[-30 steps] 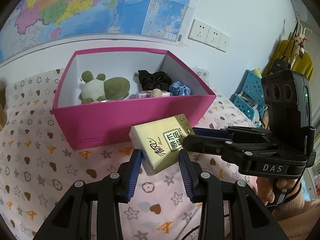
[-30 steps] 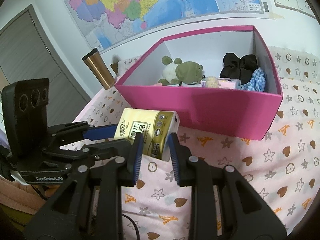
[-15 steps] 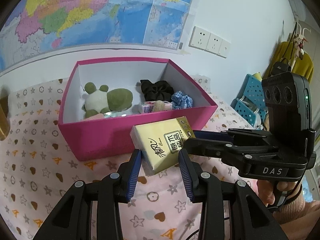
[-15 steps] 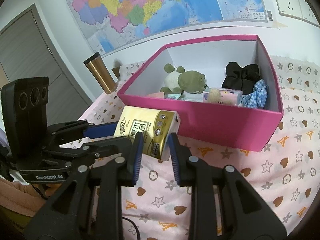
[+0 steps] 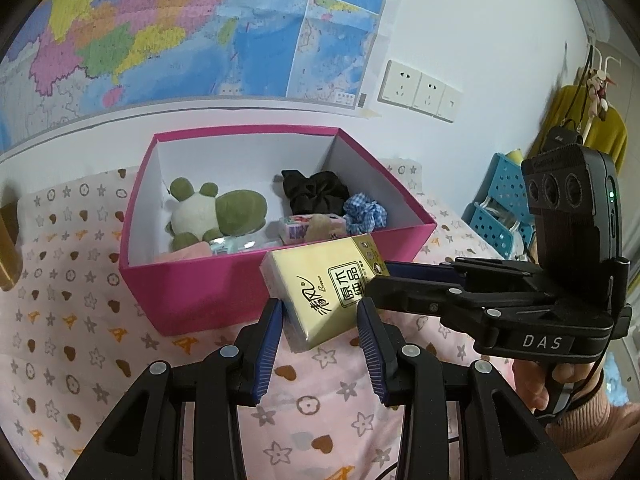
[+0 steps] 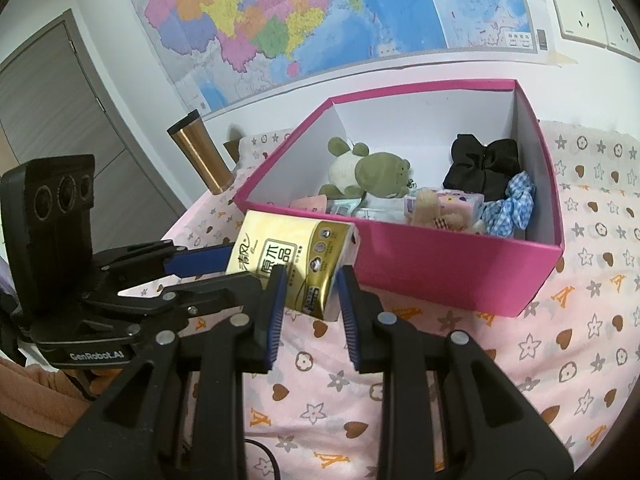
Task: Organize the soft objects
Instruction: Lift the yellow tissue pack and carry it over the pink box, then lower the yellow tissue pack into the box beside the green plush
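A yellow tissue pack point(image 5: 324, 288) point(image 6: 296, 256) hangs in the air just in front of the pink box point(image 5: 200, 292) point(image 6: 440, 272). My left gripper point(image 5: 320, 320) point(image 6: 216, 264) is shut on one end of it. Clamped on the other end is my right gripper point(image 6: 310, 292) point(image 5: 380, 276), also shut. Inside the box lie a green and white plush frog point(image 5: 224, 212) point(image 6: 372, 172), a black scrunchie point(image 5: 312, 192) point(image 6: 484, 164), a blue checked scrunchie point(image 5: 366, 214) point(image 6: 508, 208) and a small pink tissue pack point(image 5: 296, 228) point(image 6: 460, 204).
The box stands on a pink patterned cloth point(image 5: 80, 320) against a white wall with a map. A copper tumbler point(image 6: 200, 156) stands left of the box. A blue perforated basket point(image 5: 500, 208) is off to the right. A person's hand point(image 5: 540, 384) holds the right gripper.
The box has dropped lower and looks smaller in both views, with more of its inside showing. The tissue pack has stayed between both grippers.
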